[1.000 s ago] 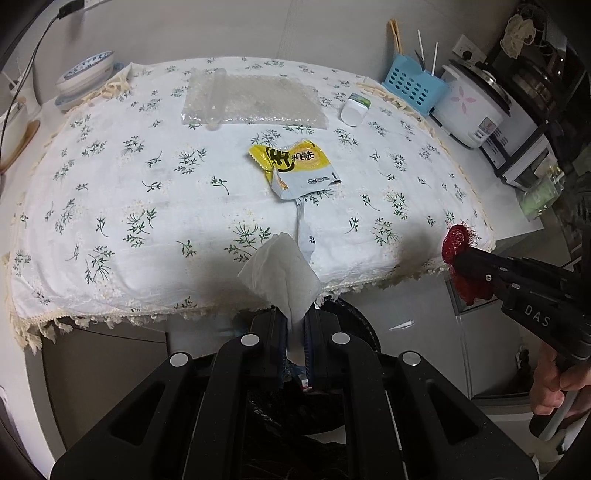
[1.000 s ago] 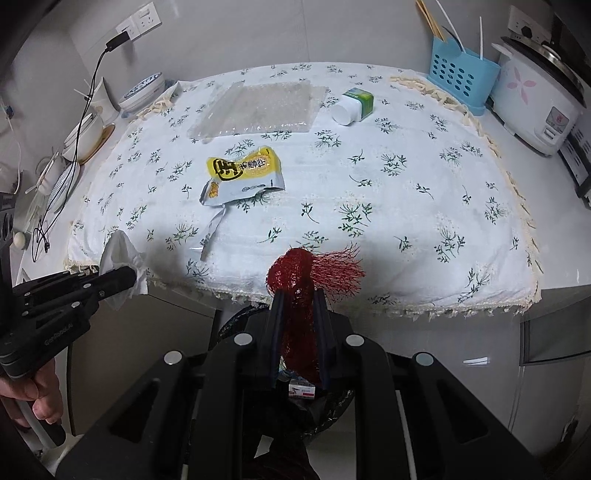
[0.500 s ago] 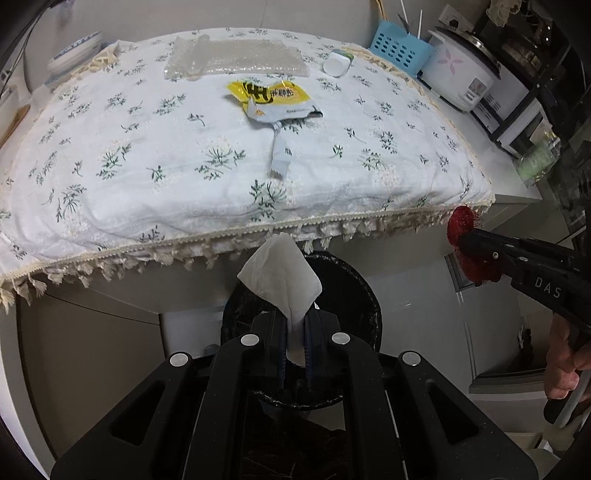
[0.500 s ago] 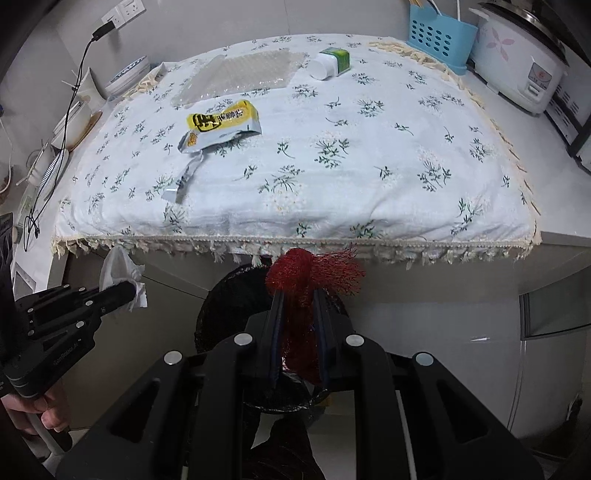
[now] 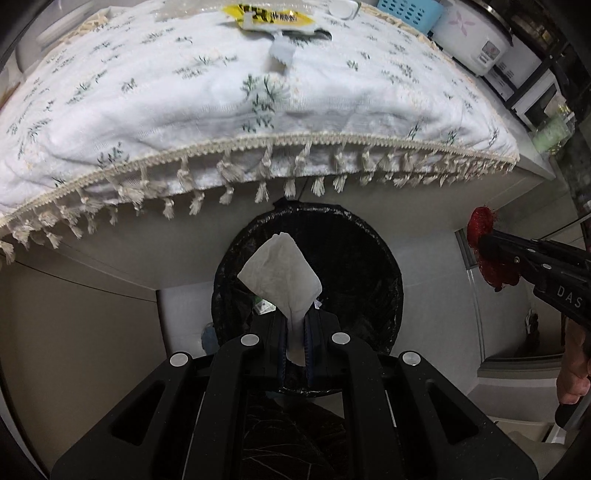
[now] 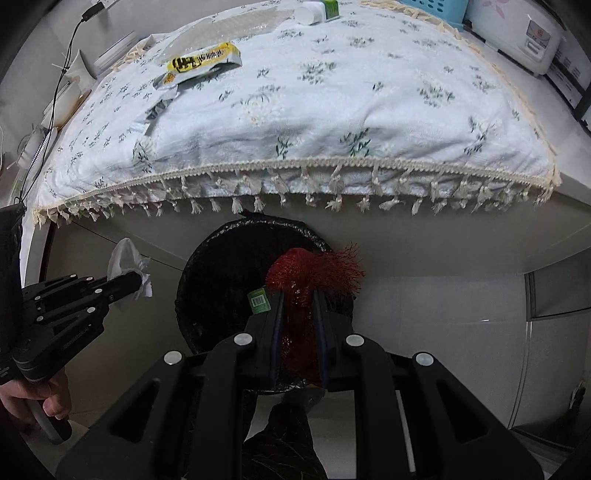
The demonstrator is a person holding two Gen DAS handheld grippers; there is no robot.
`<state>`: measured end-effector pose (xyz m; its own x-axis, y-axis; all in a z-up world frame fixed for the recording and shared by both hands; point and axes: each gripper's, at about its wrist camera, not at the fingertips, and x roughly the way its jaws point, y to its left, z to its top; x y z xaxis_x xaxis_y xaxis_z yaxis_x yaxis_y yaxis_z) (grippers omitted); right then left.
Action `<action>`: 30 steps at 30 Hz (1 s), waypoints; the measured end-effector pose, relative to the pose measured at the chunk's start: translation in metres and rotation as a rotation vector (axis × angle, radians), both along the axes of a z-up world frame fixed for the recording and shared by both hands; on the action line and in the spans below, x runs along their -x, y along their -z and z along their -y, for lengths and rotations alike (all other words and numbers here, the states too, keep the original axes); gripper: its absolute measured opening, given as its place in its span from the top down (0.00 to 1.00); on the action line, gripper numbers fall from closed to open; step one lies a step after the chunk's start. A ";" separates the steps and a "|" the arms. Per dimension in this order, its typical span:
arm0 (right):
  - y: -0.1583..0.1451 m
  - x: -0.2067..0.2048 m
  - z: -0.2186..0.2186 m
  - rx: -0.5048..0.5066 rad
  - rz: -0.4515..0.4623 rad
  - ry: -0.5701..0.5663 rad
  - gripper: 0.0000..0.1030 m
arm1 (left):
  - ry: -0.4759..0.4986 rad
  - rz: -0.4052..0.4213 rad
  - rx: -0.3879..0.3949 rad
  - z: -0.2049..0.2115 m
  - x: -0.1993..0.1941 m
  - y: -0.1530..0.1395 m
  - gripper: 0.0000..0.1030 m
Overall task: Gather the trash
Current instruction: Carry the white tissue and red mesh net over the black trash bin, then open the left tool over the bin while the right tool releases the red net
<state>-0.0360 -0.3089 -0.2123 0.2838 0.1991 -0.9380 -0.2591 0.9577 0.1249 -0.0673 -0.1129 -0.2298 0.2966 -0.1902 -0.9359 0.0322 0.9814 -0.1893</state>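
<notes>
Left gripper (image 5: pixel 294 332) clamps a crumpled white tissue (image 5: pixel 280 269), held above the round black-lined trash bin (image 5: pixel 369 266) below the table edge. Right gripper (image 6: pixel 298 325) pinches a red mesh net bag (image 6: pixel 310 273), also over the bin's opening. A yellow snack wrapper (image 6: pixel 201 61), a clear plastic sheet (image 6: pixel 229 26) and a small white bottle (image 6: pixel 314 11) lie on the floral white tablecloth (image 6: pixel 332 110) covering the table.
</notes>
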 end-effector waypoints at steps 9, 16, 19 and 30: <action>0.032 0.004 0.004 0.005 -0.031 0.008 0.86 | 0.038 -0.046 -0.022 0.012 -0.003 0.033 0.93; 0.043 0.009 0.022 0.012 -0.068 0.037 0.86 | 0.073 -0.073 -0.017 0.032 -0.012 0.056 0.93; 0.043 0.012 0.030 0.020 -0.071 0.051 0.86 | 0.092 -0.078 -0.029 0.042 -0.015 0.063 0.93; 0.035 0.020 0.042 0.015 -0.075 0.070 0.86 | 0.100 -0.046 -0.014 0.060 -0.012 0.058 0.52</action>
<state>-0.0555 -0.3513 -0.2475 0.2254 0.1672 -0.9598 -0.1816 0.9751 0.1272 -0.0553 -0.1725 -0.2878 0.2340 -0.2032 -0.9508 0.1214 0.9764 -0.1788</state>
